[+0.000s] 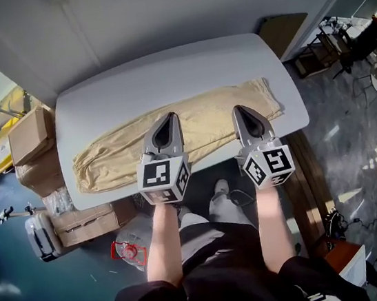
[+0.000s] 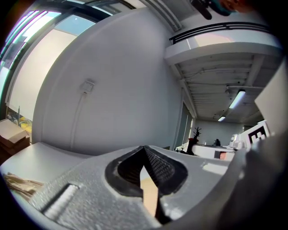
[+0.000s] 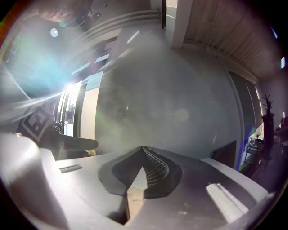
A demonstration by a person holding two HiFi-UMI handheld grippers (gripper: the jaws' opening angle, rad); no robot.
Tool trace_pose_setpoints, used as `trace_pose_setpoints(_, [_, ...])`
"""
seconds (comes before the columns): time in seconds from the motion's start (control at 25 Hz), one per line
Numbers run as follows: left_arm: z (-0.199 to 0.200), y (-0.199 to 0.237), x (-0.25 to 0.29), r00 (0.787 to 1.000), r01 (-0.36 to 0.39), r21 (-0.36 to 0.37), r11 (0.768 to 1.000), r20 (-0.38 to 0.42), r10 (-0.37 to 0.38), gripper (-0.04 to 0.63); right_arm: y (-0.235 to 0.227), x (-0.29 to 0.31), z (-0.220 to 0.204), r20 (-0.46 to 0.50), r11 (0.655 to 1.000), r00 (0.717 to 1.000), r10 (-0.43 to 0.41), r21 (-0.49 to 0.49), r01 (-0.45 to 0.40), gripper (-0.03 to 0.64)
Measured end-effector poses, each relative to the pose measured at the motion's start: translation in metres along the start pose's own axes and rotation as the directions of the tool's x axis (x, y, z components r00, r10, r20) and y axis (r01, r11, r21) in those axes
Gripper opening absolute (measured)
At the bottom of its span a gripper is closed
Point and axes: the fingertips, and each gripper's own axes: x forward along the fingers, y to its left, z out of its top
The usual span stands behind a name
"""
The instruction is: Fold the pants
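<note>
your left gripper (image 1: 167,118) and right gripper (image 1: 240,110) sit mid-frame over the tan pants (image 1: 113,157) stretched across the white table (image 1: 164,73), both clenched tip to tip, no cloth pinched.

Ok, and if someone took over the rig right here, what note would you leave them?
Left tool: shut, tip over the middle of the beige pants, no cloth visibly pinched.
Right tool: shut, over the pants nearer their wide end, no cloth visibly pinched either.
Pants: stretched full length across the grey table, wide end to the right.
Done: pants laid out flat.
Left: no crosswise fold made yet.
</note>
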Motion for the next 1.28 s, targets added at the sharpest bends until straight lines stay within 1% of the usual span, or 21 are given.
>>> trace_pose_setpoints(0.2, [-0.011,-0.044,0.037,0.996,0.087,0.002,0.996,-0.027,-0.087,0.003,-0.06,-0.026,-0.002,-0.007,0.993,0.993,-0.121,0.015,0.121,0.006])
trace_pose_setpoints(0.32, [-0.017,-0.067,0.059,0.99,0.134,-0.004,0.991,-0.045,-0.134,0.003,-0.091,-0.039,-0.003,-0.013,0.984,0.984,-0.177,0.02,0.177,0.006])
trace_pose_setpoints(0.56, [-0.039,-0.129,0.105,0.967,0.233,-0.007,0.972,-0.107,-0.233,0.003,-0.158,-0.066,-0.01,-0.034,0.961,0.962,-0.27,0.044,0.272,0.006])
trace_pose_setpoints(0.68, [-0.051,-0.146,0.124,0.957,0.255,-0.022,0.967,-0.135,-0.256,0.003,-0.182,-0.072,-0.016,-0.046,0.955,0.956,-0.289,0.057,0.291,0.006])
trace_pose_setpoints(0.8, [-0.063,-0.149,0.141,0.955,0.246,-0.038,0.968,-0.162,-0.249,0.003,-0.201,-0.073,-0.027,-0.062,0.951,0.954,-0.295,0.079,0.299,0.006])
trace_pose_setpoints(0.96, [-0.085,-0.152,0.163,0.949,0.236,-0.056,0.97,-0.203,-0.243,0.003,-0.223,-0.07,-0.051,-0.113,0.948,0.951,-0.287,0.105,0.299,0.006])
trace_pose_setpoints(1.12, [-0.111,-0.16,0.185,0.936,0.253,-0.084,0.964,-0.232,-0.266,0.005,-0.245,-0.067,-0.078,-0.166,0.939,0.941,-0.294,0.135,0.317,0.006])
trace_pose_setpoints(1.28, [-0.14,-0.169,0.199,0.919,0.252,-0.087,0.964,-0.29,-0.266,0.005,-0.263,-0.064,-0.106,-0.219,0.938,0.939,-0.265,0.167,0.304,0.008])
